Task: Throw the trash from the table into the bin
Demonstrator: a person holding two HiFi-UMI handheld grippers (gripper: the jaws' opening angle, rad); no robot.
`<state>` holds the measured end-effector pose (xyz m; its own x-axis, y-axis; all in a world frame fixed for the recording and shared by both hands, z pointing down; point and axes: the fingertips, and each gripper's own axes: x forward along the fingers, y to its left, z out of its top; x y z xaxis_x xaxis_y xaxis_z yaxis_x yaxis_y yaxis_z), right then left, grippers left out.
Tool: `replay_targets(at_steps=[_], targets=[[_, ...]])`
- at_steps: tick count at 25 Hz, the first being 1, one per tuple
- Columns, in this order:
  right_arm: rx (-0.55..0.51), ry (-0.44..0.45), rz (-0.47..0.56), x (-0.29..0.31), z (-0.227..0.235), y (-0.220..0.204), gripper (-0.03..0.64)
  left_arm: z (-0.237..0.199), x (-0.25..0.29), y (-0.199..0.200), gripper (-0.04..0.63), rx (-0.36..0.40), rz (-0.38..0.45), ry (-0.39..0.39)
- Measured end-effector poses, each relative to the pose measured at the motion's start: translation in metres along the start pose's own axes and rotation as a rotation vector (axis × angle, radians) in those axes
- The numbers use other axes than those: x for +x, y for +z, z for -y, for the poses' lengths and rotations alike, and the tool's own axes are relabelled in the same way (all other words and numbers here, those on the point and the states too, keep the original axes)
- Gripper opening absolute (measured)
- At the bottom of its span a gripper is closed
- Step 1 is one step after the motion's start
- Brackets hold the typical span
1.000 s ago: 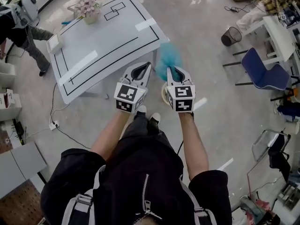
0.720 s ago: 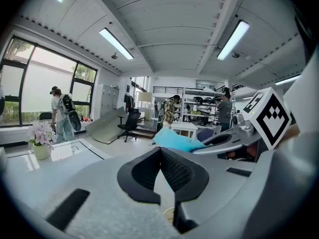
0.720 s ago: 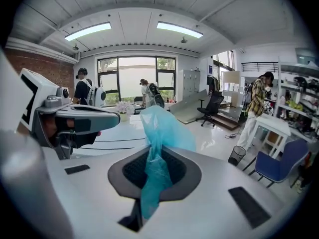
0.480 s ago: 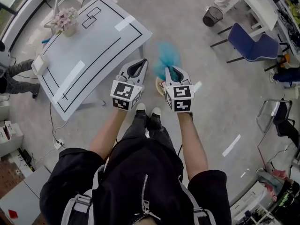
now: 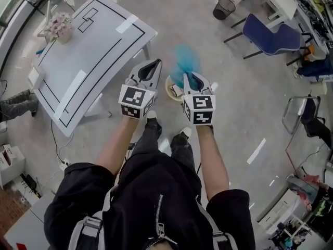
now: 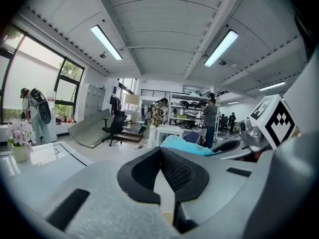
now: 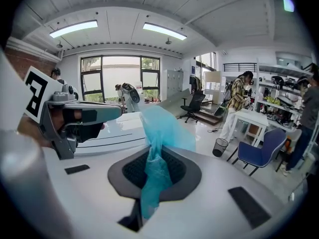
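Trash (image 5: 186,61), crumpled teal plastic clamped in right tool (image 5: 189,78), has neared round cream bin (image 5: 170,89) at centre; left tool (image 5: 154,65) closed, empty.

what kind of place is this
Probably a robotics lab or workshop: a white table marked out with black lines, shelves loaded with equipment, and a bare, open floor around them.
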<state>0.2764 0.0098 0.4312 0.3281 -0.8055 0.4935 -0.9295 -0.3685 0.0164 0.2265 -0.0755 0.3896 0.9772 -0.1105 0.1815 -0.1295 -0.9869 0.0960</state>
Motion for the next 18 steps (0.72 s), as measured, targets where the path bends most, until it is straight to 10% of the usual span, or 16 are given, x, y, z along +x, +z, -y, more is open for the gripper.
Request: replay_targets(at_steps=[18], targets=[[-0.029,0.154,0.036,-0.083,0.067,-0.053,0.021,0.122,0.001,-0.018,0.006,-0.029,0.033,0.139]])
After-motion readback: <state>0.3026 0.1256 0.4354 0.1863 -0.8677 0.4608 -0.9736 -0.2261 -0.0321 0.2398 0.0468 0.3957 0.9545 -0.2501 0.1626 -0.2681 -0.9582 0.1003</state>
